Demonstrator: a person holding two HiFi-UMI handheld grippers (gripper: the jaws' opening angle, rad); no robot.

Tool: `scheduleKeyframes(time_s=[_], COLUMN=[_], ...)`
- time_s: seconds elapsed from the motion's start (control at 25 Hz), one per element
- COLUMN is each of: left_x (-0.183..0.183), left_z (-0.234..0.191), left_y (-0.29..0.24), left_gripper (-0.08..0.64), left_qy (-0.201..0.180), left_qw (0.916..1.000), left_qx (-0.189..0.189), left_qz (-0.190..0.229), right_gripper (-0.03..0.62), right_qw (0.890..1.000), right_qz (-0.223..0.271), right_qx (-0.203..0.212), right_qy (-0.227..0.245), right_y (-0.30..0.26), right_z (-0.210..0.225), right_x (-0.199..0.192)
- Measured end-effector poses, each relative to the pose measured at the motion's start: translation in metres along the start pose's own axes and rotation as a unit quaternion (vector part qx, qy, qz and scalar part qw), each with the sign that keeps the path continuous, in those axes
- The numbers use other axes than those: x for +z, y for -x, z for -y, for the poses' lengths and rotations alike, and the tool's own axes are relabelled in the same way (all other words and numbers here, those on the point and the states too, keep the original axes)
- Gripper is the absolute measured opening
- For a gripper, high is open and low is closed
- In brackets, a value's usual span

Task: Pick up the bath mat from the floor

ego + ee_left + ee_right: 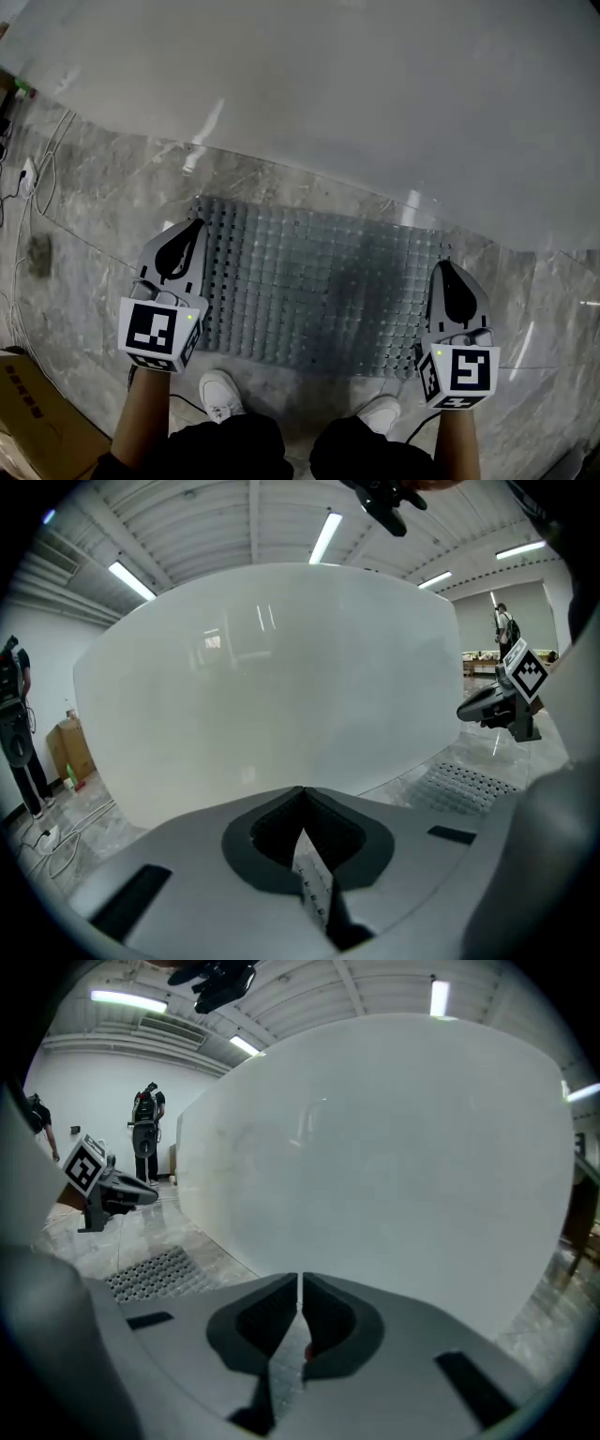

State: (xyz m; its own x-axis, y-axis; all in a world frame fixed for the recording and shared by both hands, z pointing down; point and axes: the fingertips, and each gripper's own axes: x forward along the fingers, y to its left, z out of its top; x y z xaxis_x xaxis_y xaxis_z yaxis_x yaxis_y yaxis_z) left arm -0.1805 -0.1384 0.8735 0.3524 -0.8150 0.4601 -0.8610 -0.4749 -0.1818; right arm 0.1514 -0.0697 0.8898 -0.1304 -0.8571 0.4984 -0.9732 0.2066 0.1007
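**tilefan:** So where are you at with it? Got it up yet?

**me:** Nope, honestly nothing's done. The bath mat (pixel 319 281) lies flat on the marble floor (pixel 94 187), straight out at 12 o'clock from my shoes (pixel 220 394). The big white curved wall (pixel 375 94) is just past its far edge. No corner lifted, no fold, nothing.

**tilefan:** And the claws?

**me:** My left claw (pixel 192 228) hangs over the mat's 9 o'clock edge and my right claw (pixel 443 269) over the 3 o'clock edge, one per short side. Both are pinched fully together, and I don't see any mat caught between them. On the left one's own camera a strip of the holey mat shows through the gap under the tips, but that looks like mat lying below, not clamped. On the right one's camera it's bare floor under the tips, with the mat off at 9 o'clock.

**tilefan:** So what's left?

**me:** Basically everything, I reckon: spread both claws, get each onto an edge, squeeze, lift. The mat looks thin and floppy and hugs the tile, so sliding a jaw under the rim is probably the fiddly bit.
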Motion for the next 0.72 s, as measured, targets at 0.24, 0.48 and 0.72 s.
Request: scheduleKeyframes(time_s=[0.24,0.48,0.72], left_x=[-0.015,-0.080,-0.173], left_z=[0.001,-0.002,-0.010], left_y=[-0.008,-0.015,-0.004], left_gripper=[-0.003,0.058,0.315], left_qy=[0.007,0.055,0.102], left_qw=[0.9985,0.9874,0.9548], left_qx=[-0.022,-0.036,-0.039], left_qz=[-0.049,-0.144,-0.276], right_gripper=[0.025,0.197,0.307], right_qw=[1.000,0.994,0.971], right_qz=[-0.020,-0.099,-0.233], right_qx=[0.002,0.029,0.018], right_qy=[-0.005,-0.032,-0.046], right_y=[-0.003,-0.008,-0.004], right_z=[0.006,0.005,0.019], right_x=[-0.005,-0.059,-0.139])
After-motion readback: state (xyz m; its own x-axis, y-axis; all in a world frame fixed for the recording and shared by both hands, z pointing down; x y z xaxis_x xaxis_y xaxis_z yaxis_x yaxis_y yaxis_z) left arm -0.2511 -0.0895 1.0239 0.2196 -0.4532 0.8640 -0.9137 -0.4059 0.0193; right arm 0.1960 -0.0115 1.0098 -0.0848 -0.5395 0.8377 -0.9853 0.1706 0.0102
